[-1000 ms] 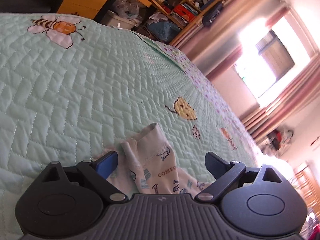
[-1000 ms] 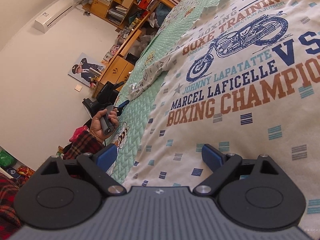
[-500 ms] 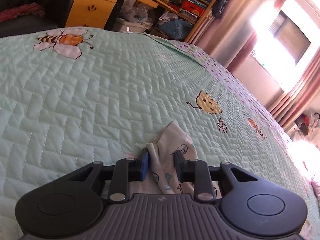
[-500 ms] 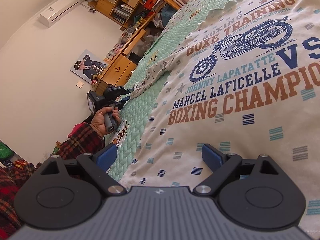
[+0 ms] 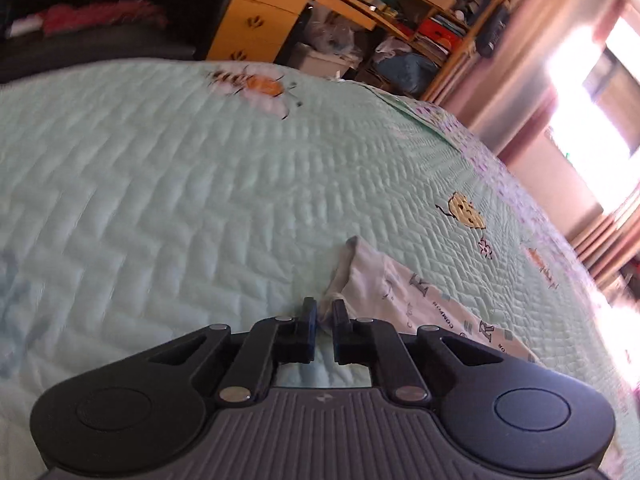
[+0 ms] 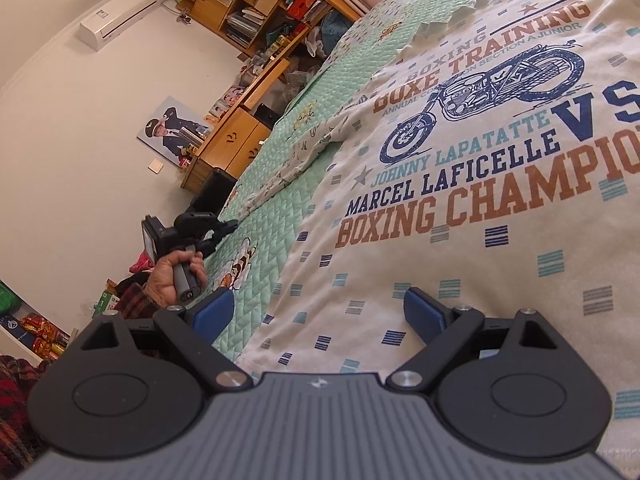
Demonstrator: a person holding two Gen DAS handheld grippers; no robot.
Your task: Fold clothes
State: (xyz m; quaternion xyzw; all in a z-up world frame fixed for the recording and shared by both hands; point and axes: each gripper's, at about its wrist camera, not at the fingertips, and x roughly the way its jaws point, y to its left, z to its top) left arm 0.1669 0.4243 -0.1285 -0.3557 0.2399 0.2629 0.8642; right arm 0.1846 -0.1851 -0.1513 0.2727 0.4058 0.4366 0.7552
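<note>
Left wrist view: the left gripper is closing its jaws on the cuff end of the shirt's sleeve; a bunched fold of pale printed cloth sits pinched between the two narrow black fingers. The sleeve trails from the fingers to the lower right across the quilt, a mint-green bedcover stitched in a herringbone pattern with an appliquéd bee. Beyond the bed stand a wooden drawer unit and cluttered shelves. This view is motion-blurred and shows nothing of the shirt body.

Right wrist view: the right gripper is released, its blue-padded fingers spread wide over the hem edge of the shirt, with nothing clamped between them. The shirt lies flat on the bed, front up, a cream knit printed with a motorcycle graphic, block lettering and small striped squares. Only this view shows the person's left hand on the other gripper's handle at the bed's edge, a plaid sleeve, and a wall air conditioner.
</note>
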